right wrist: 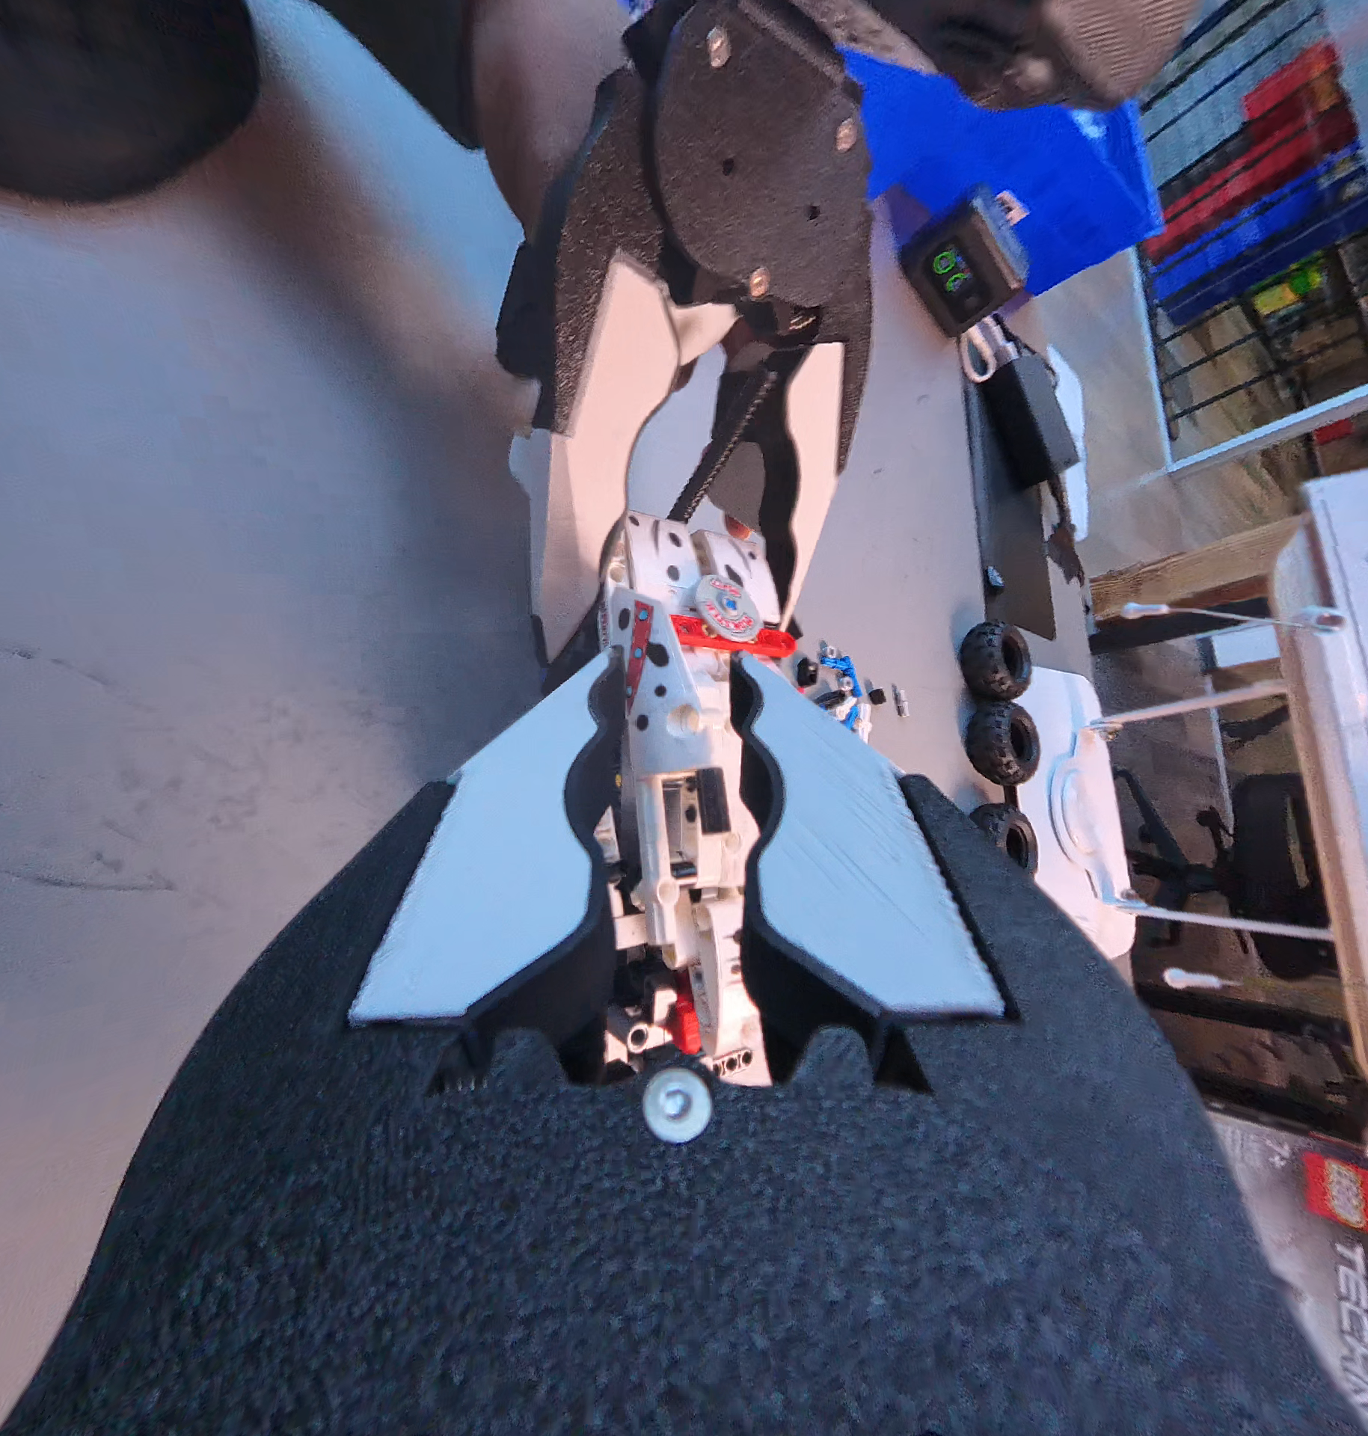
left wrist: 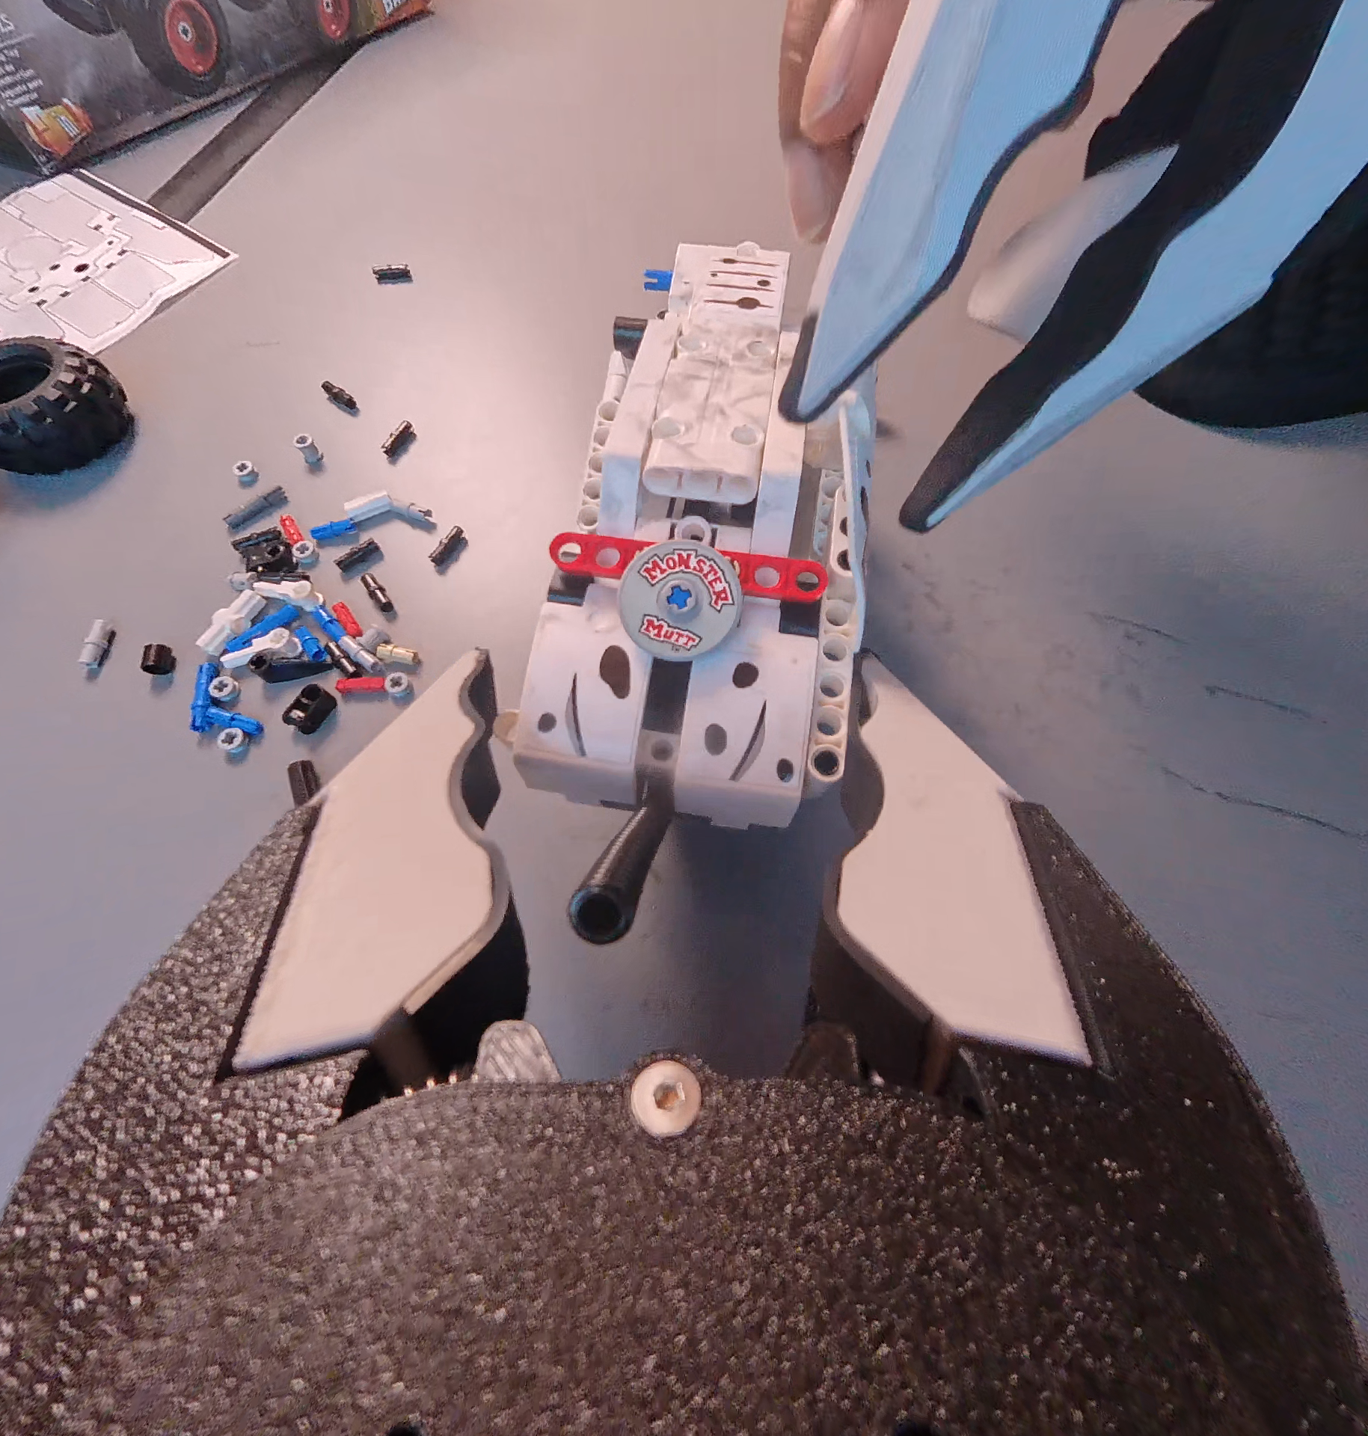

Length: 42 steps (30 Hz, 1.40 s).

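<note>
Here the left gripper [left wrist: 673,703] has its fingers spread wide, one on each side of the near end of a white spotted toy truck body [left wrist: 696,544]; the right finger looks to be touching the beam along that side, the left one stands just clear. A black rod [left wrist: 622,870] sticks out of the body toward the camera, between the two fingers. The right gripper [right wrist: 673,672] is closed around the other end of the same body, which runs deep between its fingers and seems to be held off the grey table [left wrist: 1053,777]. A red strip [left wrist: 688,561] with a round grey disc [left wrist: 680,602] crosses the top of the body.

Further out on the left lie a heap of small pins and connectors [left wrist: 292,614], a black tyre [left wrist: 43,412], a white sheet [left wrist: 82,264] and a printed box [left wrist: 121,70].

One risk, as I judge it: the body hangs from a single grip at one end, so a push or twist from the open gripper could pry panels loose or tip the body. The red strip and side panel look lightly attached and might pop off. A dropped piece would be hard to find among the loose pins.
</note>
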Available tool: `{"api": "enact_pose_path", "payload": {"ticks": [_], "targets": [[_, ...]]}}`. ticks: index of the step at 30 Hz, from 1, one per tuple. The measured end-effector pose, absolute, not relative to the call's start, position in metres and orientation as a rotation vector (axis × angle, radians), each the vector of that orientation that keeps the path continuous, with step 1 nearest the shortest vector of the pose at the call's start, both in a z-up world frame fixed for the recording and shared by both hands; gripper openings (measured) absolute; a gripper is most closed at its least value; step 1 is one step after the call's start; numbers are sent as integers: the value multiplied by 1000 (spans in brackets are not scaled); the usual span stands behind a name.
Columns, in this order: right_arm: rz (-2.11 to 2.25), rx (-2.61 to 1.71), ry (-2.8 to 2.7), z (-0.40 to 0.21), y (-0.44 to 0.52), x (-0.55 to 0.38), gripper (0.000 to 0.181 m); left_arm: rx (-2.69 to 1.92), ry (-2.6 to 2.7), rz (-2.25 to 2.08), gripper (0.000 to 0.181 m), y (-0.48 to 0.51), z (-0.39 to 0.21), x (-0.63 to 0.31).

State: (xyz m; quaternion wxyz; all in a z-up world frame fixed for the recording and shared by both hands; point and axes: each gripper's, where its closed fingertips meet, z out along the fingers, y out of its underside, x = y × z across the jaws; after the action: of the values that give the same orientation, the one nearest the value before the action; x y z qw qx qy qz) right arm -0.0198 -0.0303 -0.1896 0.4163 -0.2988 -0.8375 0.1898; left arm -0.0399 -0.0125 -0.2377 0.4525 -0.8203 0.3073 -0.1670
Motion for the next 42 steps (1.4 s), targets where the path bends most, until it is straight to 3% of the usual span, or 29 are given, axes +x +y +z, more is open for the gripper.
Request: {"api": "enact_pose_path", "payload": {"ticks": [6, 10, 13, 23, 29, 42], "targets": [[363, -671, -2336, -206, -37, -18, 17, -1986, 746, -339, 90, -17, -236, -34], [314, -600, -2451, -206, -37, -12, 15, -1932, 845, -370, 100, -29, -240, -29], [393, -634, -2466, -206, -36, -9, 14, -1913, 842, -346, 87, -29, -240, -31], [137, -450, -2159, -204, -52, -13, 21, -1925, 847, -361, 83, -29, -242, -30], [-102, -233, -1974, -216, -53, -24, 16, -1936, 823, -383, 82, -32, -241, -30], [-60, -317, -1719, -213, -61, -20, 8, -1951, 721, -426, 81, -39, -237, -28]]}}
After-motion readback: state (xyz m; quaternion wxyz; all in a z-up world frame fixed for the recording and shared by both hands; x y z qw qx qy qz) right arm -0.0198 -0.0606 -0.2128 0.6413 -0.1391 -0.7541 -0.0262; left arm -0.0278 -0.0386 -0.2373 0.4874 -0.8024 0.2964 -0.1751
